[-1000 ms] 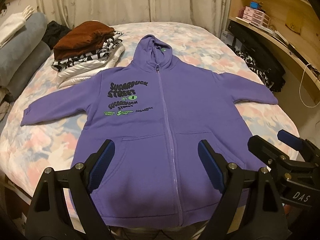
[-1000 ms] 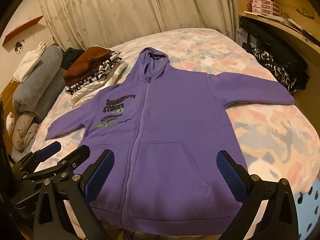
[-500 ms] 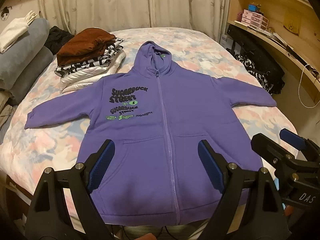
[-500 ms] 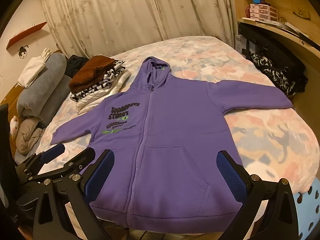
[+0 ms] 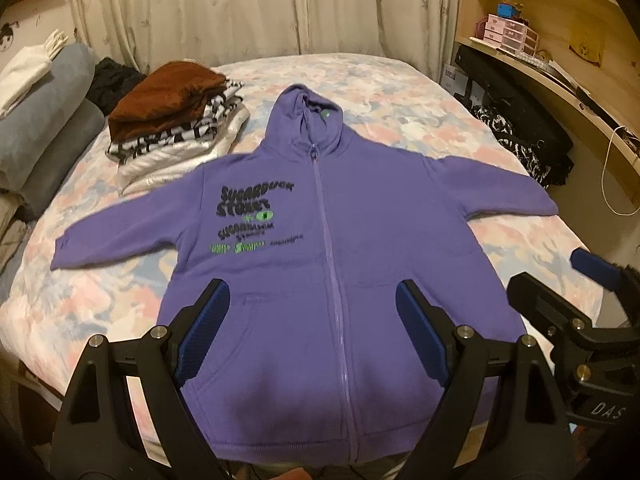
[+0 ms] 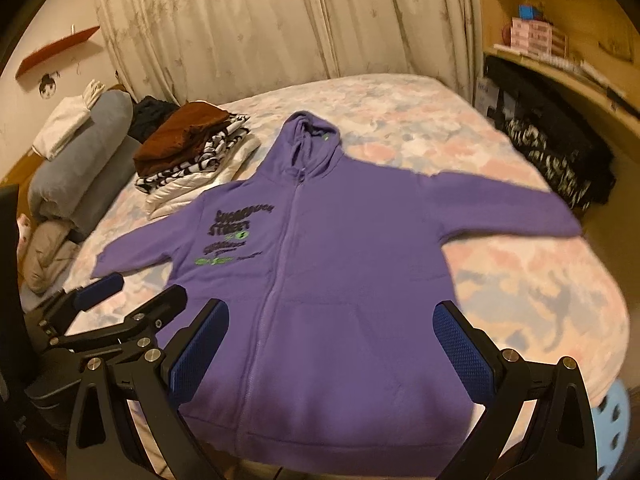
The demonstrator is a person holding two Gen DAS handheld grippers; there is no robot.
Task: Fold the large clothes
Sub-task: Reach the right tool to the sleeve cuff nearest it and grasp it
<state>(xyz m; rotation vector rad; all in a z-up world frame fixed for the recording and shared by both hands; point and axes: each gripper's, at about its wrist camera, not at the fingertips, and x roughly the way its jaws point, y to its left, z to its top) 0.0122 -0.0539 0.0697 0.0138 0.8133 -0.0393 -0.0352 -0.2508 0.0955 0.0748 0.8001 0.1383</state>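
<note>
Purple hoodie [image 5: 344, 264] lies flat, front up and zipped, on the bed [image 5: 100, 296]. Hood points toward the far edge by the curtain [image 5: 256, 12]; hem hangs at the near edge just below your fingers. Both sleeves are spread out, 1 toward the left edge, 1 toward the right edge. Black and green lettering sits on the chest, left of the zipper as seen.

Your left gripper [image 5: 312, 328] hovers over the hem area, fingers [image 5: 204, 332] wide apart with nothing between them, clear of the cloth. Your right gripper [image 6: 332, 356] hovers likewise over the lower front; its fingers [image 6: 460, 356] are spread wide and empty. Each gripper shows at the side of the other's view, so the 2 are held close, side by side.

Stack of folded clothes [image 5: 176, 120], brown piece on top, rests near the far left corner of the bed, just beside the hoodie's shoulder. Grey bolsters [image 5: 48, 120] line the left edge. Dark bags [image 5: 516, 128] sit against the wooden shelves [image 5: 560, 40] along the right edge.
</note>
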